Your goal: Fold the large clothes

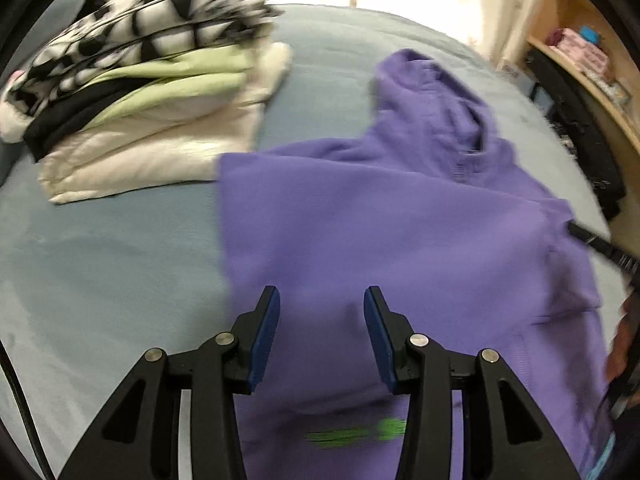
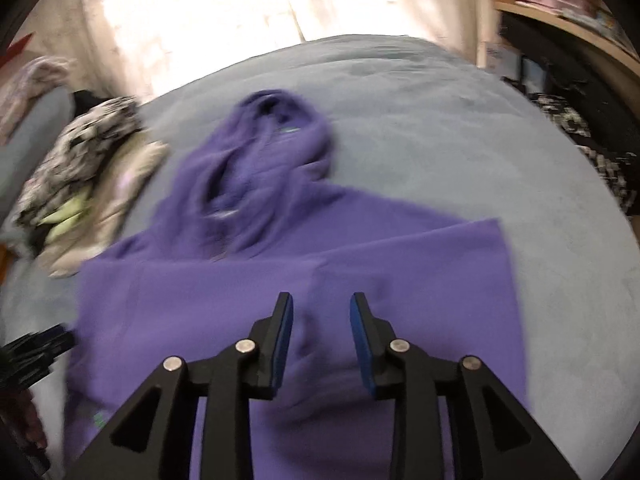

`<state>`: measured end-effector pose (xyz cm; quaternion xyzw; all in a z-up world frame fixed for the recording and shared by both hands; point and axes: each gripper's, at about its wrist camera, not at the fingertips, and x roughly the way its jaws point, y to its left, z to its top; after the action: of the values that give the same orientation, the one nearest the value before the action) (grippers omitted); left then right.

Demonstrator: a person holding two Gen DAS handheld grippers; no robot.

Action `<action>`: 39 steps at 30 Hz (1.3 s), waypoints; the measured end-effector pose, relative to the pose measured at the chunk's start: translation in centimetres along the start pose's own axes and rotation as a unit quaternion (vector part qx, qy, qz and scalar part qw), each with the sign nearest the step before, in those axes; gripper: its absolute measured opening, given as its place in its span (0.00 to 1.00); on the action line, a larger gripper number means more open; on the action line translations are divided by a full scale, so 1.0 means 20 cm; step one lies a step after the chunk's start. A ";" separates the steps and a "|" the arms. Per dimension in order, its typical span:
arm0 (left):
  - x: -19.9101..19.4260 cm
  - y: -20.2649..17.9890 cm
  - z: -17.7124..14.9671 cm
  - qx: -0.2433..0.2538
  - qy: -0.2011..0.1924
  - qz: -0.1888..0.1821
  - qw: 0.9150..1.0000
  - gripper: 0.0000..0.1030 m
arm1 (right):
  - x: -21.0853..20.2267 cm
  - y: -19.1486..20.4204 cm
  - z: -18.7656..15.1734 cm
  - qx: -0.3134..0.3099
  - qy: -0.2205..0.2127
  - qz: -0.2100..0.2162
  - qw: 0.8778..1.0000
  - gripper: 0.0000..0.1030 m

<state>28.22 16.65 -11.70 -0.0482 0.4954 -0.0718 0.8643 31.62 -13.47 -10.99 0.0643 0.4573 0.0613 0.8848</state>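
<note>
Purple hoodie (image 1: 400, 240) lies flat on the grey-blue bedspread (image 1: 100, 280), hood farthest from both claws. Left gripper (image 1: 320, 300) and right gripper (image 2: 321, 304) hover above its body, jaws parted, holding nothing. 1 pile of folded clothes (image 1: 152, 92) sits beside it; wooden shelves (image 1: 592, 64) stand near the bed.

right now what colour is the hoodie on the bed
Purple, with a small green mark near its hem: hoodie. Clearest in the left wrist view.

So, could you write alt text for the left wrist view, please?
A purple hoodie lies spread on a grey-blue bed, hood away from the camera, with the open, empty left claw above it. A stack of folded clothes sits at upper left.
</note>
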 end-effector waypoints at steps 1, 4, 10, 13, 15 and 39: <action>0.00 -0.05 -0.01 0.007 -0.005 -0.004 1.000 0.41 | 0.00 0.05 -0.02 -0.008 0.004 0.012 1.000 0.33; 0.05 -0.22 -0.05 0.025 -0.011 -0.009 1.000 0.41 | 0.06 0.27 -0.10 -0.042 0.023 0.058 0.997 0.33; 0.22 -0.29 -0.12 0.022 0.005 0.004 1.000 0.50 | 0.25 0.25 -0.16 -0.035 0.058 0.043 0.997 0.32; 0.21 -0.22 -0.12 0.011 0.017 -0.021 1.000 0.56 | 0.18 0.07 -0.17 -0.027 0.038 -0.012 0.999 0.30; 0.20 -0.17 -0.12 0.003 0.023 -0.038 0.999 0.56 | 0.15 -0.05 -0.18 -0.010 0.037 0.006 0.999 0.16; 0.29 0.00 0.24 -0.043 0.006 0.045 0.998 0.56 | 0.19 0.27 0.03 -0.035 0.020 0.052 0.998 0.35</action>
<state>35.28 15.69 -14.22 -0.0628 0.5047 -0.0111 0.8609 33.90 -7.53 -12.77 0.0556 0.4682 0.1244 0.8731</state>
